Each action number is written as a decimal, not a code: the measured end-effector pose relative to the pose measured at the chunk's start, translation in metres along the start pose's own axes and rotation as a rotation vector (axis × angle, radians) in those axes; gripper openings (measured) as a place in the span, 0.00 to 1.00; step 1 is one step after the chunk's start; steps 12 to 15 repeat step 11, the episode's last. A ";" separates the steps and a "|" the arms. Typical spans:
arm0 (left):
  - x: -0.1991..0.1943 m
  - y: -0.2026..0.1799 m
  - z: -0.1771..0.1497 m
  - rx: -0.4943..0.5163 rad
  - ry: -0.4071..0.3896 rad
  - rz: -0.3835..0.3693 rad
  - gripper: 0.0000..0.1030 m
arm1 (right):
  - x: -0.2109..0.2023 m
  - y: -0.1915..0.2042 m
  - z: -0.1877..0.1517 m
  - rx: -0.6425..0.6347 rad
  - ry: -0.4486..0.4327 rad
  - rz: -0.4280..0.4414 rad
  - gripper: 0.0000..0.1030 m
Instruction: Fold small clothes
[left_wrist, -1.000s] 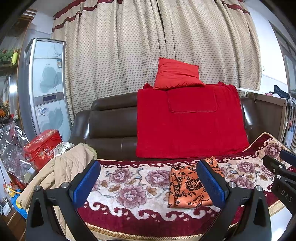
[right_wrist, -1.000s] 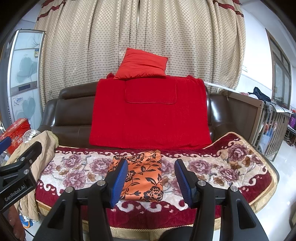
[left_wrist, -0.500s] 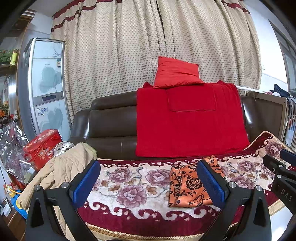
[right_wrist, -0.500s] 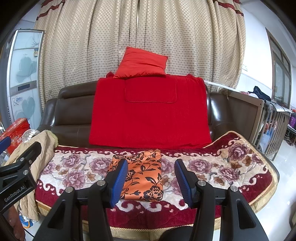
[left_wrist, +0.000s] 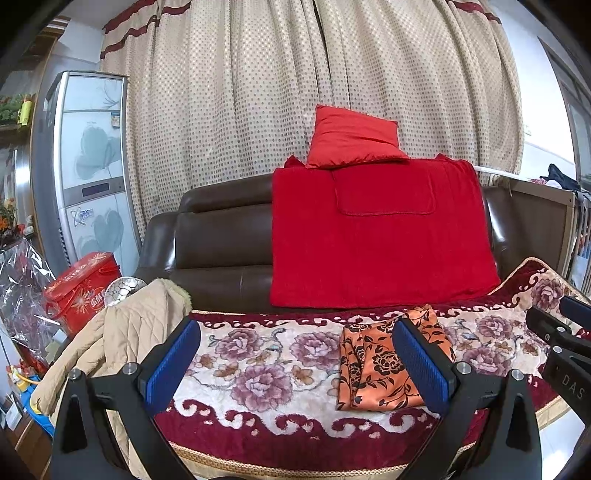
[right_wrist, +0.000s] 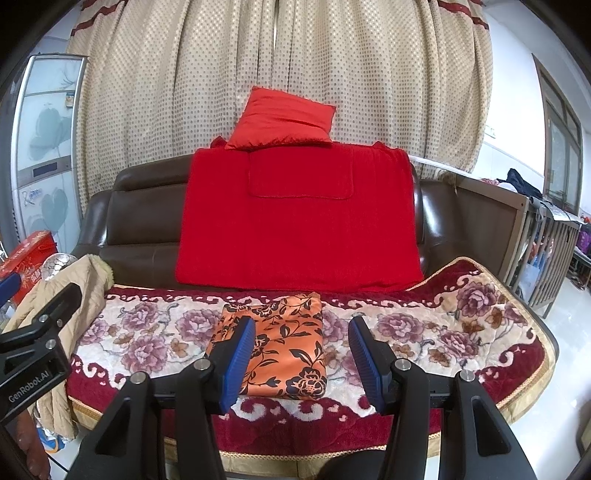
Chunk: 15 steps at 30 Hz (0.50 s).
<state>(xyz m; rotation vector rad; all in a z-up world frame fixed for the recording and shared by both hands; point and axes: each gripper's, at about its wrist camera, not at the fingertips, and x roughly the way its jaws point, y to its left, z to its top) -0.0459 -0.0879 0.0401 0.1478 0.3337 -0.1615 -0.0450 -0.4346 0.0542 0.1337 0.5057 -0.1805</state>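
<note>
folded orange cloth (right_wrist: 280, 347) on sofa, beyond right gripper (right_wrist: 301, 363), untouched

The folded cloth (right_wrist: 280, 347) is orange with a black flower and leaf print. It sits on a cream blanket (right_wrist: 424, 328) with mauve roses and a deep red scroll border with gold trim. The sofa (right_wrist: 144, 221) is dark brown, with a plain red throw (right_wrist: 295, 229) and red cushion (right_wrist: 284, 118). The curtains (right_wrist: 184, 92) are beige with small dots and maroon stripes up top. On the left there's a tan quilted jacket (left_wrist: 122, 332) and a red box (left_wrist: 79, 284). Gripper pads (right_wrist: 240, 360) are blue.
</note>
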 end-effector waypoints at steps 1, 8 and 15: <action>0.001 0.000 0.000 0.001 0.001 0.001 1.00 | 0.001 0.001 0.000 0.000 0.002 0.000 0.55; 0.015 0.000 -0.001 0.000 -0.017 -0.014 1.00 | 0.019 0.005 0.002 -0.003 0.024 0.000 0.55; 0.038 0.002 -0.002 -0.004 0.009 -0.008 1.00 | 0.033 0.004 0.003 -0.017 0.039 -0.005 0.55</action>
